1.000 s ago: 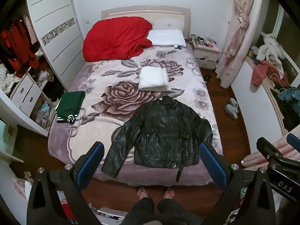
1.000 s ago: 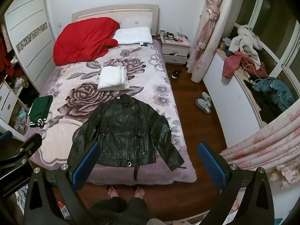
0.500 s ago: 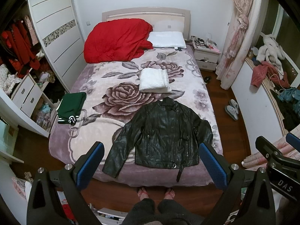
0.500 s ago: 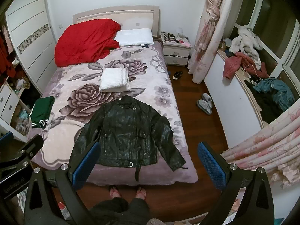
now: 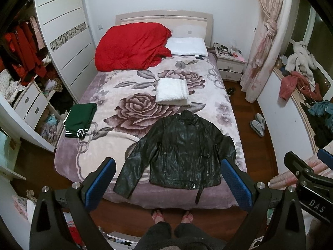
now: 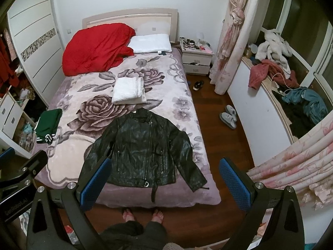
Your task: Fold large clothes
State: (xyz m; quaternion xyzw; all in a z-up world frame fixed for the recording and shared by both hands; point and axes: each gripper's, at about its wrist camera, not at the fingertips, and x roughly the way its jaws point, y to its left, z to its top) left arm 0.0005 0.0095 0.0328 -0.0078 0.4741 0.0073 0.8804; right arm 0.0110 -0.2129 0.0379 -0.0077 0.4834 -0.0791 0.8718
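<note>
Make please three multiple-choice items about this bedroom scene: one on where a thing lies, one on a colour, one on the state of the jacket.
1. Where does the folded white towel lie?
A. On the bed, just beyond the jacket's collar
B. On the floor by the slippers
C. On the nightstand

2. What colour is the bunched quilt at the head of the bed?
A. Blue
B. Red
C. Yellow

3. In what state is the black leather jacket?
A. Folded in half
B. Hanging in the wardrobe
C. Spread flat, sleeves out

Key: 1 A, the towel sits on the floral blanket past the collar. 2 B, the quilt is plainly red. 3 C, both sleeves lie outward, while the left gripper and right gripper hang above it, jaws wide.
</note>
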